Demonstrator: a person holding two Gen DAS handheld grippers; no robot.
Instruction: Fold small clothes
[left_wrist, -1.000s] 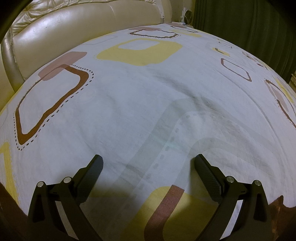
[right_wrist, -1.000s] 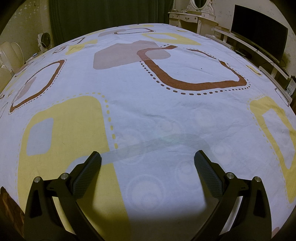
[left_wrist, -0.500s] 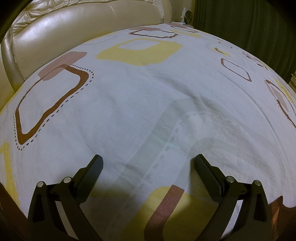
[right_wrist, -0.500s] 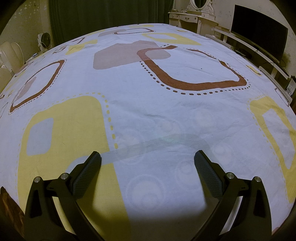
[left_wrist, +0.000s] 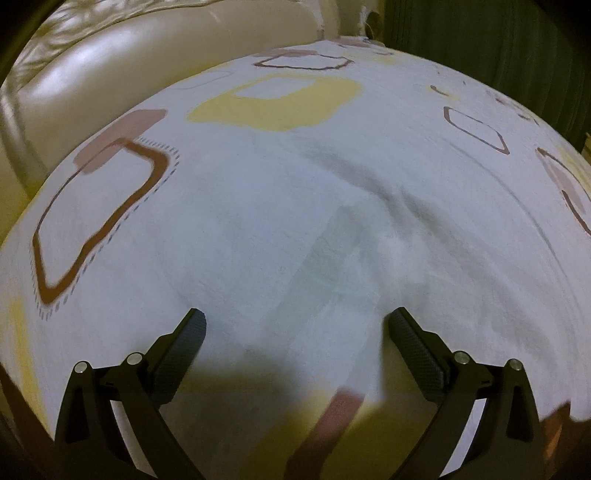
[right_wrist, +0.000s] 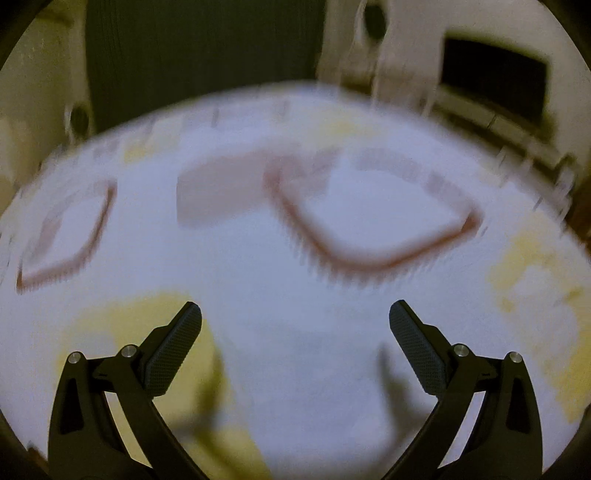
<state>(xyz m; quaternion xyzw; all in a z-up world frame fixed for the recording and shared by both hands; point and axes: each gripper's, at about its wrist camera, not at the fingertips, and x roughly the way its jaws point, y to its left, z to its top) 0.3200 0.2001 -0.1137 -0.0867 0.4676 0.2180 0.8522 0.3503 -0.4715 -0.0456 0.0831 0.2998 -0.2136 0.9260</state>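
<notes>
- Ahead of the left tool (left_wrist: 295, 326), the bed (left_wrist: 258, 206) lies flat and bare, with only a low crease (left_wrist: 413, 206) ahead and to its right.
- A padded headboard (left_wrist: 122, 85) rises along the far left; a dark curtain (left_wrist: 498, 48) closes the far right.
- Ahead of the right tool (right_wrist: 295, 319), the sheet is open, though blurred.
- Past the bed's far edge stand a curtain (right_wrist: 199, 55), pale furniture (right_wrist: 399, 55) and a dark screen (right_wrist: 495, 77) to the right.
- Both tools are spread wide, with nothing between their fingers.

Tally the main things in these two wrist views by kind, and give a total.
Grippers: 2, the left gripper and the right gripper, both open
Bed with patterned sheet: 1
Padded headboard: 1
Dark screen: 1
Total: 5
</notes>
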